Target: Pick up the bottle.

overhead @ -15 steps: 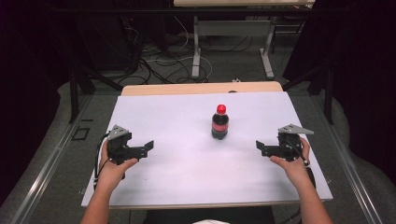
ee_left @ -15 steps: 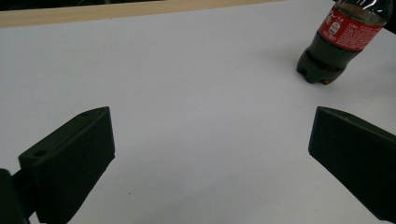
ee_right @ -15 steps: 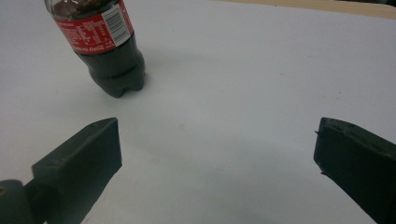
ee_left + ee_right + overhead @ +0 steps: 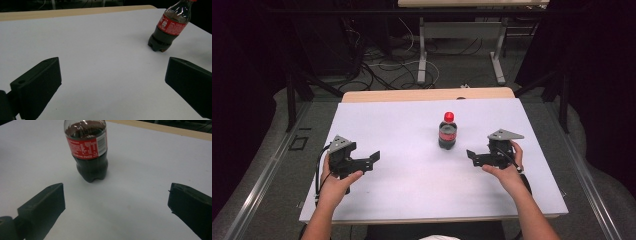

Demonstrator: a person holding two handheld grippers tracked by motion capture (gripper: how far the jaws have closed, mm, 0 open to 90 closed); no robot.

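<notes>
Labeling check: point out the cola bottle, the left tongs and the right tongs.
cola bottle (image 4: 447, 134): high view, on its red label.
left tongs (image 4: 373, 158): high view, midway between the open tips.
right tongs (image 4: 471, 156): high view, midway between the open tips.

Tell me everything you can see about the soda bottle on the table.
The soda bottle is small and looks like clear plastic, filled with dark drink to just above its red wrap-around label, with a red cap and a lobed base. It stands upright and closed on the white table, right of centre. Nothing touches it but the tabletop.
</notes>
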